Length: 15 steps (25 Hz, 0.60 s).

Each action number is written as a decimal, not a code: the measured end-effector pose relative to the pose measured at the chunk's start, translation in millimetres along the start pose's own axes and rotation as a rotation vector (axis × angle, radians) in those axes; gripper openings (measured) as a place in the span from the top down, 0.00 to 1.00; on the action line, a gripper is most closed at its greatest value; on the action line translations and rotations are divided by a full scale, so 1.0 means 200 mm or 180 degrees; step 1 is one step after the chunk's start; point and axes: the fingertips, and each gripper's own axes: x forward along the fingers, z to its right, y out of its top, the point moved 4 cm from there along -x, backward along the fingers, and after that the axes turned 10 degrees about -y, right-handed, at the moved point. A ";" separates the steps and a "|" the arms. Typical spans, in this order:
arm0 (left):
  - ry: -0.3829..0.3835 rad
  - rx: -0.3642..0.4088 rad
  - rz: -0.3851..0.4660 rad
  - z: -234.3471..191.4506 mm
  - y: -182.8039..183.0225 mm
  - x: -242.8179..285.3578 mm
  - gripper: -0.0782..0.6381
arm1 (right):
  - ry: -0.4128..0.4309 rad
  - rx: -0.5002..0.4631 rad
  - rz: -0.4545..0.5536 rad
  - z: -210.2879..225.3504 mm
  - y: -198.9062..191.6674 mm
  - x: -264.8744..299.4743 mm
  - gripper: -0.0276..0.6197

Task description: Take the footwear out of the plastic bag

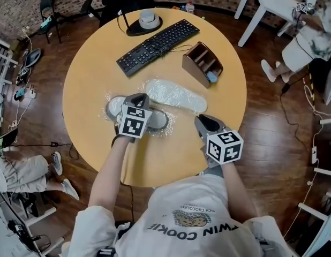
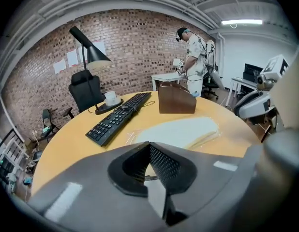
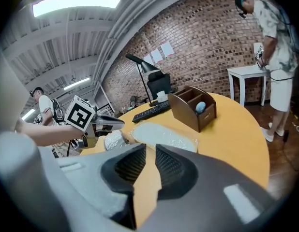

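Near edge of the table [image 1: 90,79], right of middle: your right gripper [image 1: 202,122] hangs over bare wood, its jaws parted by a narrow slit with only tabletop showing through, so it grips nothing. Just left of it, your left gripper [image 1: 138,98] sits over the grey footwear [image 1: 161,121], which lies inside a crinkled plastic bag [image 1: 113,107]. In its own view the jaws are pressed together and nothing is seen between them. Whether the tips touch the plastic cannot be told.

Centre of the table, just beyond: the pale footwear [image 1: 173,95] — flat, long, wrapped in clear plastic of its own — lies beside the grey piece.

Toward the far edge: a wooden organiser [image 1: 202,63], a keyboard [image 1: 157,46] and a lamp base [image 1: 144,25], all well apart from the work.

Step in hand, as judged: the approach — neither piece is out of its bag yet. The next move calls for you to pinch loose plastic with one gripper and draw the footwear out with the other. First find the bag's mouth, which these views do not show.
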 end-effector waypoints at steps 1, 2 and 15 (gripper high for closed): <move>0.0006 -0.0003 -0.0053 -0.03 -0.01 0.03 0.89 | -0.0017 0.0022 -0.0017 0.03 0.00 0.01 0.88; 0.0014 0.0004 -0.0093 -0.05 -0.02 0.05 0.89 | -0.0033 0.0041 -0.0034 0.05 0.00 0.03 0.88; -0.0025 0.0330 -0.0642 -0.25 -0.11 0.33 0.89 | -0.0135 0.0610 -0.0280 0.29 -0.14 0.15 0.81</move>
